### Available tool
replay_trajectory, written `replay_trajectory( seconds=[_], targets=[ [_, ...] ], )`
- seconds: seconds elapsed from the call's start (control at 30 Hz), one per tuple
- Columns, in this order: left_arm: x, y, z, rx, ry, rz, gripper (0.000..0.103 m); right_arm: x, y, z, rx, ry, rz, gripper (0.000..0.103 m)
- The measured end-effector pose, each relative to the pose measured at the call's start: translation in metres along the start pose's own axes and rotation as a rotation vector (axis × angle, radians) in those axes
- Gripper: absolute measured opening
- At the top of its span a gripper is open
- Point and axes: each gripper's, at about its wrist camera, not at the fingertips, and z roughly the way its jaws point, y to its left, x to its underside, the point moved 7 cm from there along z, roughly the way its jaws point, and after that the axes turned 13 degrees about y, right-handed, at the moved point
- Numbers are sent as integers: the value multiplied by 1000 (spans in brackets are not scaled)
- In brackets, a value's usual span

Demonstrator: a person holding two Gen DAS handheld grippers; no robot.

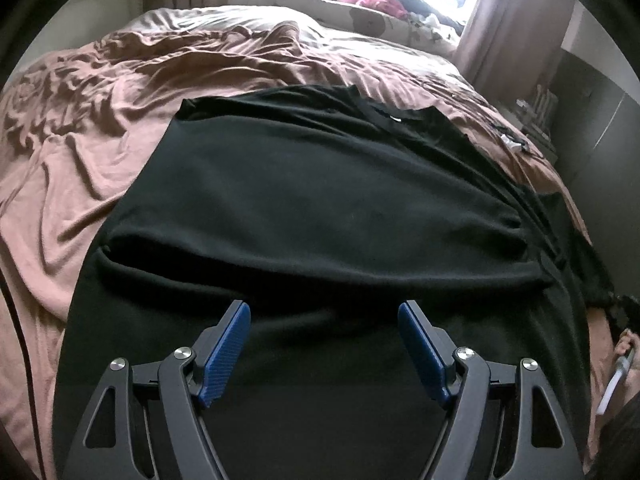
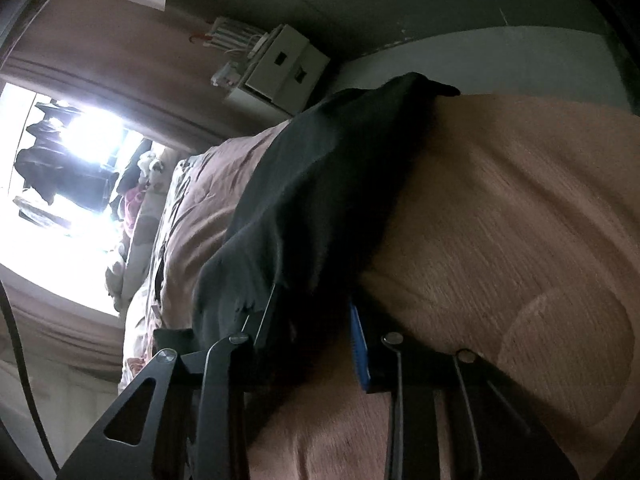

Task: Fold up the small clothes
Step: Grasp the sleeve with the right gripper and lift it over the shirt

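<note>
L gripper (image 1: 324,314) fingers spread wide, nothing held. R gripper (image 2: 312,316) clamped on fabric, rolled sideways.

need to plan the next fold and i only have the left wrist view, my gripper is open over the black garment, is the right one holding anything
Observer: Yes, the right gripper is shut on the black garment, fabric bunched between its fingers.
Operator: which part does it hold
Observer: An edge at the side of the bed, where the cloth drapes over the pink blanket.
Operator: is the right camera level
Observer: No, it is rolled sideways; the bright window sits at its left edge.
</note>
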Motion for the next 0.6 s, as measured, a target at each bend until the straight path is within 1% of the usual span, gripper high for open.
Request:
replay_trajectory(
  seconds=[0.03, 0.07, 0.1, 0.2, 0.33, 0.47, 0.6],
  targets=[
    [1, 1, -1, -7, -3, -1, 78, 1, -1, 1, 3, -1, -4, 20],
    [1, 2, -1, -13, -6, -5, 78, 0, -1, 2, 11, -2, -6, 9],
    [1, 4, -2, -11, -7, -12, 78, -2, 0, 1, 7, 2, 2, 3],
    [2, 8, -4, 1, -12, -31, 78, -5, 5, -10, -45, -18, -9, 2],
    [0, 9, -6, 13, -18, -45, 78, -4, 37, -34, -62, -38, -87, 2],
    [-1, 7, -8, 21, -29, -53, 78, 0, 79, -63, -97, -69, -136, 2],
    [0, 6, -9, 34, -32, -55, 78, 13, 126, -89, -134, -95, -244, 2]
  ],
)
